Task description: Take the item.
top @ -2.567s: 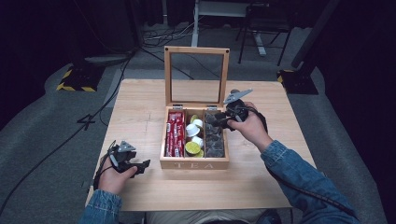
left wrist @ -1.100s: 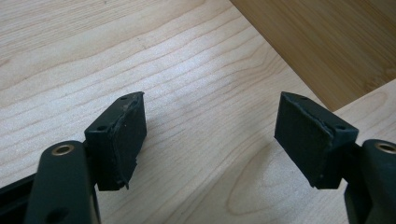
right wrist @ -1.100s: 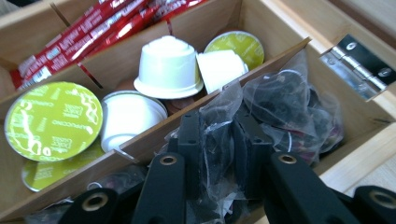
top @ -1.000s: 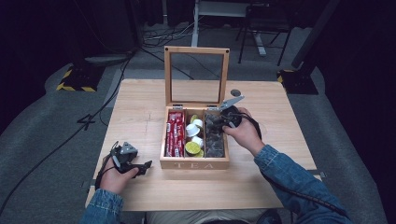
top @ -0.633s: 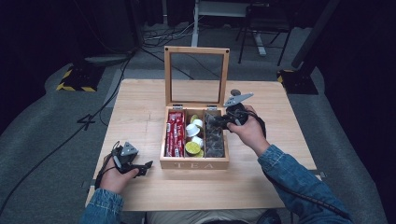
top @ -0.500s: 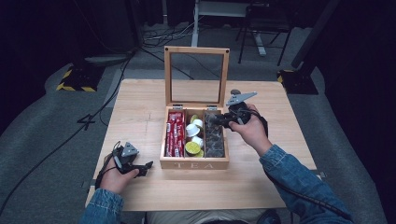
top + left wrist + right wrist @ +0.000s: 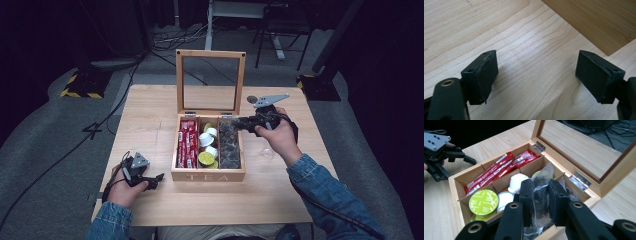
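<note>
We note the right tongs (image 7: 541, 202) clamped on a crinkly clear plastic packet of dark contents (image 7: 541, 192), lifted over the wooden tea box's (image 7: 208, 176) right compartment for removal. Left tongs (image 7: 536, 75) rest spread, empty, near the table's (image 7: 150, 115) front-left corner.

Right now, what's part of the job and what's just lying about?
In the job:
right gripper, shut on a clear packet
tea box

Lying about:
red sticks
capsules
left gripper, open over the table
</note>
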{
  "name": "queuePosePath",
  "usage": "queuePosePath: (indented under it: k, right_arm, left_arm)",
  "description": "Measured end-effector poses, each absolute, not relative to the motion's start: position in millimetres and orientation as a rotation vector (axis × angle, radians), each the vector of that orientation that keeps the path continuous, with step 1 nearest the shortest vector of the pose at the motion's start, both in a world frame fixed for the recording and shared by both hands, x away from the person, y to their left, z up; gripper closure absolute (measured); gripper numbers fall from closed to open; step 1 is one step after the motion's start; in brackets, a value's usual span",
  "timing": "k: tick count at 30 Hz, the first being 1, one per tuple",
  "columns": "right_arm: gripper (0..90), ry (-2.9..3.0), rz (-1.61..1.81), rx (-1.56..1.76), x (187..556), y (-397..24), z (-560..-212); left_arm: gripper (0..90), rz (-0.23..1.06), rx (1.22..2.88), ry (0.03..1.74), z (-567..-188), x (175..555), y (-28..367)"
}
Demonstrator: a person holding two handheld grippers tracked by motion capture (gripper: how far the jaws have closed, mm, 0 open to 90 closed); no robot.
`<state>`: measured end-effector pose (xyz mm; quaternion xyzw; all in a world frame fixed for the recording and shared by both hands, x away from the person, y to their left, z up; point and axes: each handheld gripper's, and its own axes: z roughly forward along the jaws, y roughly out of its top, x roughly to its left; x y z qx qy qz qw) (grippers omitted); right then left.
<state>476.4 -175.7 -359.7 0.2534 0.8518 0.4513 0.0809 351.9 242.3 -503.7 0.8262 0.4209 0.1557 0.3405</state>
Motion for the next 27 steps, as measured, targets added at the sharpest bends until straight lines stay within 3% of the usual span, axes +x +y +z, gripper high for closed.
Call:
queuePosePath:
  k: [27]
  right_arm:
    - [74.8, 2.467, 1.295, 0.860, 457.4, -249.1, -342.1]
  left_arm:
    - [17.0, 0.403, 2.156, 1.084, -504.1, 356.5, 243.2]
